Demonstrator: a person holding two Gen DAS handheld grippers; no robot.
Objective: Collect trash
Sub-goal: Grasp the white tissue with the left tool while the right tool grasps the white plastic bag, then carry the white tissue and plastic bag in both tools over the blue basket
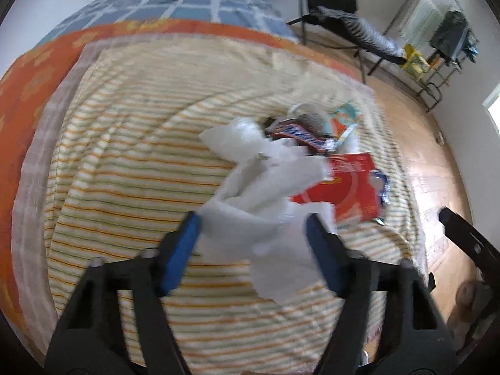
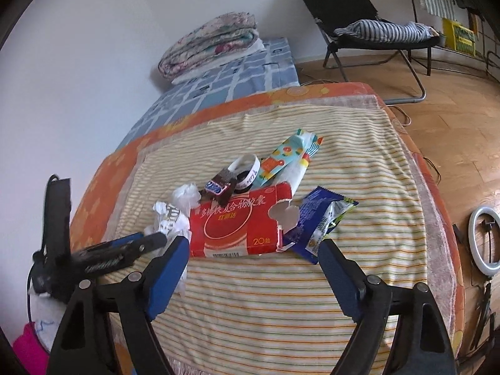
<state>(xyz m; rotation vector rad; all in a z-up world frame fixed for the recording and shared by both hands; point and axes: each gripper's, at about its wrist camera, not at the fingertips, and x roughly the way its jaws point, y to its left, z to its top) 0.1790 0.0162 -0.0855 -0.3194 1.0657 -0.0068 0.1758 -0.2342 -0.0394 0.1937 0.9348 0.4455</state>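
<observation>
A pile of trash lies on a striped cloth (image 2: 281, 297) on a bed. In the right wrist view I see a red torn carton (image 2: 237, 225), a blue foil wrapper (image 2: 315, 218), a brown candy bar wrapper (image 2: 218, 187), a white tape ring (image 2: 247, 168), a teal printed wrapper (image 2: 287, 156) and crumpled white paper (image 2: 172, 215). My right gripper (image 2: 253, 250) is open just before the red carton. My left gripper (image 1: 253, 222) is open, its blue pads either side of crumpled white paper (image 1: 265, 187); the red carton (image 1: 347, 184) lies beyond. The left gripper (image 2: 147, 243) shows at the paper.
An orange bedspread (image 2: 103, 187) lies under the cloth, a blue checked sheet (image 2: 225, 75) and a folded quilt (image 2: 212, 40) behind. A black folding chair (image 2: 368, 31) with a striped cloth stands on the wood floor at right. A ring light (image 2: 484, 240) lies on the floor.
</observation>
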